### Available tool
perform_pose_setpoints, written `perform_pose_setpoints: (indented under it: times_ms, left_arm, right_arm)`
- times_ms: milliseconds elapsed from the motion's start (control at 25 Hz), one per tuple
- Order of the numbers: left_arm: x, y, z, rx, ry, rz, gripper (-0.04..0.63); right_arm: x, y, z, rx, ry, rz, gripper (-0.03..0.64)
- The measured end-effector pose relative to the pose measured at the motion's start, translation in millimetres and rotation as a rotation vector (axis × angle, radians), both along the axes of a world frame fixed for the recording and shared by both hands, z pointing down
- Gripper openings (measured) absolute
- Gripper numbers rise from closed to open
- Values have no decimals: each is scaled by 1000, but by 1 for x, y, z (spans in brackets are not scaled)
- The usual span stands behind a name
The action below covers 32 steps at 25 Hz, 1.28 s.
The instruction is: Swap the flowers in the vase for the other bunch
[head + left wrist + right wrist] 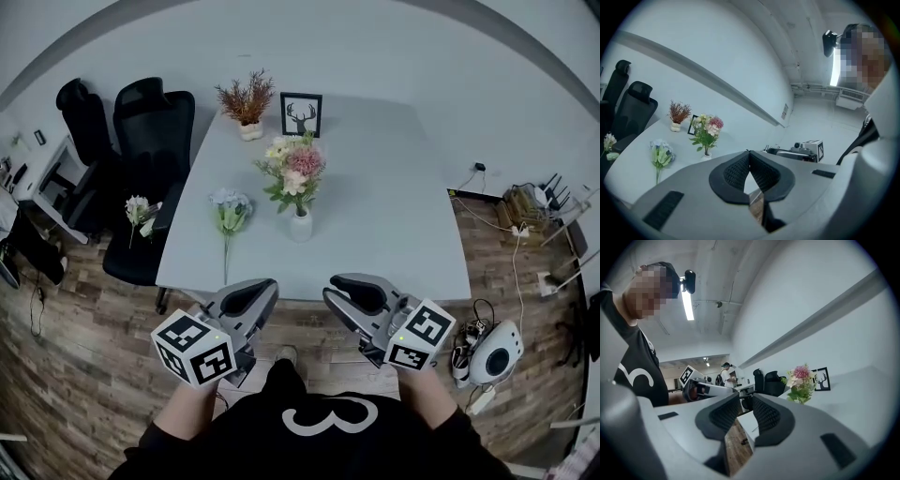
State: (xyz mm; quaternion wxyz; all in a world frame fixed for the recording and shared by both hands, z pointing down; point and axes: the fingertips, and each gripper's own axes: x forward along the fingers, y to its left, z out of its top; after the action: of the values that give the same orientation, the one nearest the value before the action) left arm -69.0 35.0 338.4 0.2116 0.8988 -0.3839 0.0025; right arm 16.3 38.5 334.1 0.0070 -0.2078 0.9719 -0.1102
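White table (403,216): vase (300,228), deer frame (301,114) behind | left gripper (749,157) closed | right gripper (746,404) ajar (empty)

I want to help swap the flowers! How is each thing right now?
Vase: upright on the table, holding pink flowers.
Loose bunch: lying flat on the table, apart from the vase.
Left gripper: shut, empty.
Right gripper: slightly open, empty.
Picture frame: standing upright.

head: steeply down over table (403,253) | gripper views: level, both share flowers (707,130)
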Motion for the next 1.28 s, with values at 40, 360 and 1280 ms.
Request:
perform_pose_setpoints:
  times_ms: [40,360,1280]
  left_arm:
    - [-4,-13,-2,3,0,3,11]
    - [-38,-99,-3,-13,20,30,11]
    - [-96,-187,31,-80,16,46,10]
  right_arm:
    - [-3,-11,-2,2,5,4,93]
    - [-19,-106,-9,28,49,133,182]
    - [-51,-259,67,-45,190,373,489]
